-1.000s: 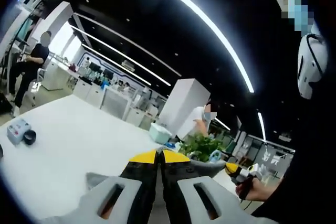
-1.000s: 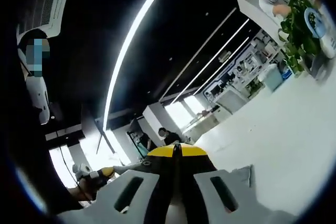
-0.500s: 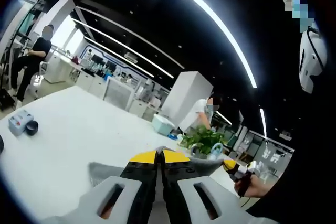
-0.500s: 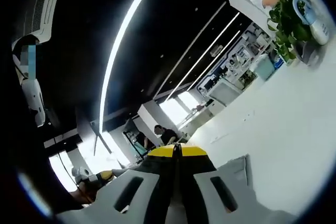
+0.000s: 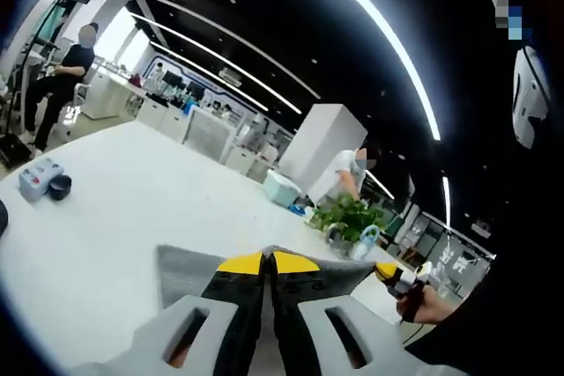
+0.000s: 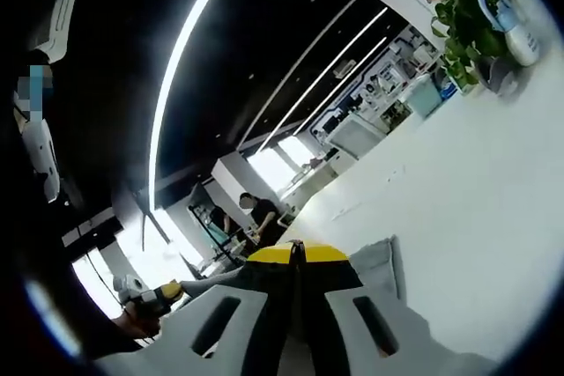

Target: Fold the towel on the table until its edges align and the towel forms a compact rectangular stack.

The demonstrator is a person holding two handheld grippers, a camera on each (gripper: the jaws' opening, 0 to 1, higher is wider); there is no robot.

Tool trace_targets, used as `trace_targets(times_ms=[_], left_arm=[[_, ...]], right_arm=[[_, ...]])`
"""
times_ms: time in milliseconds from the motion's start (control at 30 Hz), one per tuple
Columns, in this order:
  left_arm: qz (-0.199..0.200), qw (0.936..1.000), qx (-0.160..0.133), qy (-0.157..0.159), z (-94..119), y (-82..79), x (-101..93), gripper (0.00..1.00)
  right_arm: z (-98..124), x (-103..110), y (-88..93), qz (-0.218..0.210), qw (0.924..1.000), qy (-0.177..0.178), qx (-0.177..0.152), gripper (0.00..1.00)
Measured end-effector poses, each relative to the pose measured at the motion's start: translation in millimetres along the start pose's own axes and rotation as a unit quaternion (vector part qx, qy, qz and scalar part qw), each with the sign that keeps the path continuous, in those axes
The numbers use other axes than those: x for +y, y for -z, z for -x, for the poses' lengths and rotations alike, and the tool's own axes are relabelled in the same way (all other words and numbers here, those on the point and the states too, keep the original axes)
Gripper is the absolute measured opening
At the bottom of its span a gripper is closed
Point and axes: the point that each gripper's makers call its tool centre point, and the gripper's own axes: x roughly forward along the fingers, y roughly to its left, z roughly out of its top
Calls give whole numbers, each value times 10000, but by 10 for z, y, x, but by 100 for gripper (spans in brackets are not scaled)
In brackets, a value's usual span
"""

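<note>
Open-plan hall, black ceiling crossed by long light strips (image 5: 379,41), white counters and shelving along the far side.

Table (image 5: 115,209): large, white top.

Towel (image 5: 189,263): grey, held up off the table between the two grippers; one corner flares out beside the left gripper (image 5: 268,260), another beside the right gripper (image 6: 294,253), the edge running between them.

Left gripper: yellow-tipped jaws pressed together, pinching the towel's edge. In the right gripper view it appears at lower left, gripped by a hand.

Right gripper: jaws likewise pressed together on the towel. In the left gripper view it appears at lower right, with a hand (image 5: 421,305) below it.

Plant (image 5: 345,216): leafy, potted, far edge of table.

Small grey box and dark round object (image 5: 60,188): near left table edge.

Persons: one by the plant (image 5: 351,169), one seated far left (image 5: 62,85).
</note>
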Motion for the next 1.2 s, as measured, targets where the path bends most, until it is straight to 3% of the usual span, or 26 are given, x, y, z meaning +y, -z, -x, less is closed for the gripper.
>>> trace_targets(times_ms=[633,1033,1200], left_arm=[[62,9997,236,-88,-72,213,184,2],[-123,9995,278,-113,-247,110,326,2],[-128,9989,415,-181,-400,115,505,2]], right_arm=[[-157,-223,129,262,9972,370,594,0],[-382,-293,66,390,9963,393,663,0],[-569,-452,111,496,9930,526,932,0]])
